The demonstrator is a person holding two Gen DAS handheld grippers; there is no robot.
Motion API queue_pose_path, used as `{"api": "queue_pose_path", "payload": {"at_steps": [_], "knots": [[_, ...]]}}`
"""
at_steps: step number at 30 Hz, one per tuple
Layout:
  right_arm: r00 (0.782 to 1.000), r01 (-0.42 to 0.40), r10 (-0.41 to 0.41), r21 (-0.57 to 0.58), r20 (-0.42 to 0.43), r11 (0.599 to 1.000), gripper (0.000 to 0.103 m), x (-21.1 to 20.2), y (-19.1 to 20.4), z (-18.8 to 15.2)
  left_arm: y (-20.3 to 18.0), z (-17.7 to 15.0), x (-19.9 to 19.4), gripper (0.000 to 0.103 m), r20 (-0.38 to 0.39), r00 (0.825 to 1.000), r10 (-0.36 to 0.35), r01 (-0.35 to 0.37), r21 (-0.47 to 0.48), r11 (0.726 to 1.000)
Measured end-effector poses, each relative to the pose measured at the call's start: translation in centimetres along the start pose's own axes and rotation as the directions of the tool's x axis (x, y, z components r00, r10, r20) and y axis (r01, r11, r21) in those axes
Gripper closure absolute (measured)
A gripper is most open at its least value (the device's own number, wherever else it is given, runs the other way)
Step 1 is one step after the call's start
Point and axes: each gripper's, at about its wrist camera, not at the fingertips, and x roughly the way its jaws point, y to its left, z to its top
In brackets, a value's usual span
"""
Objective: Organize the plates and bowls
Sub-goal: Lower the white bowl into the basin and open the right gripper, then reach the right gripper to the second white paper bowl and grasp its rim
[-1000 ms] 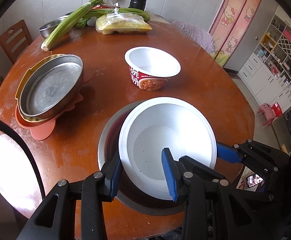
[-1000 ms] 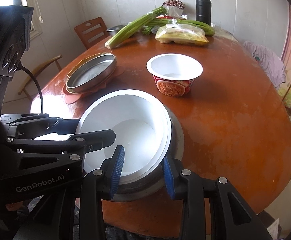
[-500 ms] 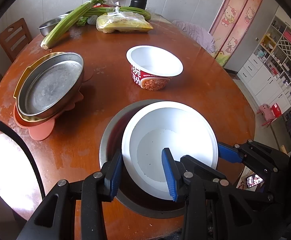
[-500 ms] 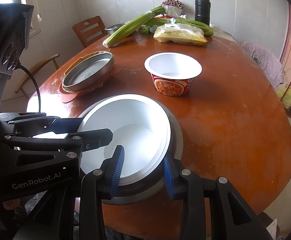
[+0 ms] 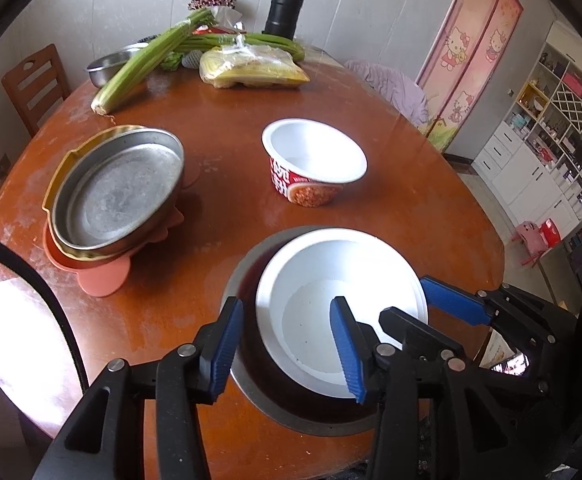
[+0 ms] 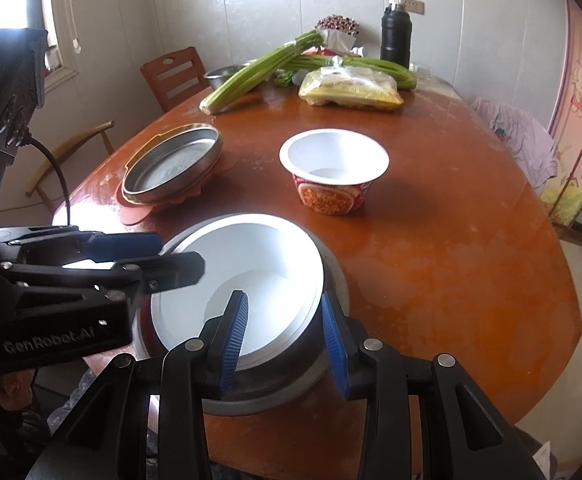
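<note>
On the near edge of the round table (image 5: pixel 391 216), in the left wrist view, the white bowl (image 5: pixel 341 314) sits nested, a little tilted, inside the steel bowl (image 5: pixel 251 364). The left gripper (image 5: pixel 287 346) has its jaws opening; the rims of both bowls are between them, but the pads seem no longer to press. To do this step well, I think the jaws should spread fully and lift away straight, so the white bowl settles flat and is not dragged. In this view I count three bowls near the middle: white, steel, and one noodle cup (image 5: pixel 315 168). There is one stack of plates (image 5: pixel 117 196), with a steel pan above a yellow and an orange plate.

In the right wrist view, the right gripper (image 6: pixel 285 338) pinches the two nested rims on its own side, one pad inside the white bowl (image 6: pixel 247 280) and one outside the steel bowl (image 6: pixel 331 344). It should hold steady until the other side is free. Two grippers in all.
</note>
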Motion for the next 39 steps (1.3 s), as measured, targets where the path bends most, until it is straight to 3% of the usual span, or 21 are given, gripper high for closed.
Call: {"api": "queue_pose_path", "payload": {"at_steps": [19,23,39], "knots": [[0.999,0.02,-0.02,0.022,0.041,1.0,0.063,-0.5,-0.9,1.2,0.9,2.5,-2.1,0.049,0.082,0.997,0.012,-0.013,0.012,1.0],[0.998,0.024,-0.027,0.048,0.058,0.999,0.059,-0.7,-1.8,2.0,0.9,3.7,-2.1,0.048,0.1,0.995,0.012,-0.014,0.027,1.0],[0.993,0.07,-0.083,0.154,0.078,0.985,0.057,1.4,-6.0,6.3,0.7,9.5,1.4,0.047,0.112,0.993,0.034,-0.047,0.117,0.992]]}}
